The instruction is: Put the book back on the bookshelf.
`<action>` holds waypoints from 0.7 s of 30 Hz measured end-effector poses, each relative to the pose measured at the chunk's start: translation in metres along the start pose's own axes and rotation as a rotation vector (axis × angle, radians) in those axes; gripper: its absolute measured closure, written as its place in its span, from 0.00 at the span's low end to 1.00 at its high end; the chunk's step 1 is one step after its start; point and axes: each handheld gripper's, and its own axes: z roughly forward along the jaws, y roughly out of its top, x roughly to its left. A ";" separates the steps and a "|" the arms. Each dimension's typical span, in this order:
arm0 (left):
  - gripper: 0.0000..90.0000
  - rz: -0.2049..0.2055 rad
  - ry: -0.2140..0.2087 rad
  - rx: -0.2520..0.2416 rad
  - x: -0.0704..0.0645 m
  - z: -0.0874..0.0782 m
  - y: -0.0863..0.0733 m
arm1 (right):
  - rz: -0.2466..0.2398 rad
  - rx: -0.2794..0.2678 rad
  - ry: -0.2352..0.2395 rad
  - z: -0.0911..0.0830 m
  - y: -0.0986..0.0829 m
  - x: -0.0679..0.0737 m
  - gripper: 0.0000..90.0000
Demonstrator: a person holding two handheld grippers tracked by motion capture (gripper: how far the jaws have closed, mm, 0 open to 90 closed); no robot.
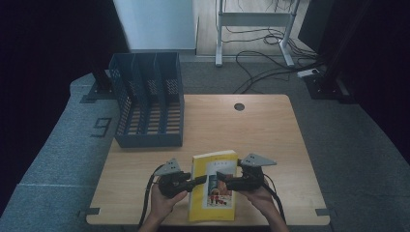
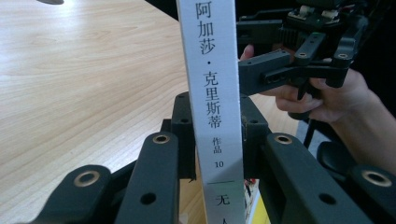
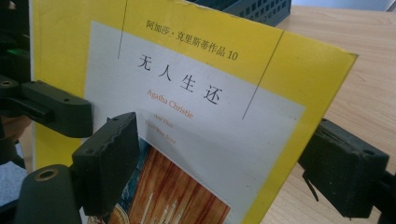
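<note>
A yellow paperback book with a white title panel sits near the table's front edge between both grippers. My left gripper is shut on its spine side. In the left gripper view the white spine stands pinched between the jaws of the left gripper. My right gripper reaches in from the right. In the right gripper view the book's cover faces the camera, tilted up off the table. The right gripper is open: one pad lies in front of the cover, the other stands past the book's edge.
A dark blue slotted file organizer stands at the table's back left. A round cable hole is at the back middle. Bare wood of the table stretches between the organizer and the book. Cables and a desk frame lie on the floor beyond.
</note>
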 end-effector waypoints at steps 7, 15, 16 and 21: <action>0.83 -0.042 -0.017 -0.013 0.007 -0.003 -0.001 | 0.020 -0.021 0.019 -0.002 -0.001 -0.003 0.18; 0.84 -0.062 0.004 -0.083 0.014 -0.019 0.003 | 0.043 -0.028 0.033 -0.003 -0.003 -0.009 0.18; 0.84 -0.064 0.008 -0.088 0.015 -0.021 0.003 | 0.046 -0.025 0.034 -0.003 -0.003 -0.010 0.18; 0.84 -0.060 0.017 -0.121 0.016 -0.028 0.004 | 0.043 -0.016 0.039 -0.001 -0.004 -0.009 0.18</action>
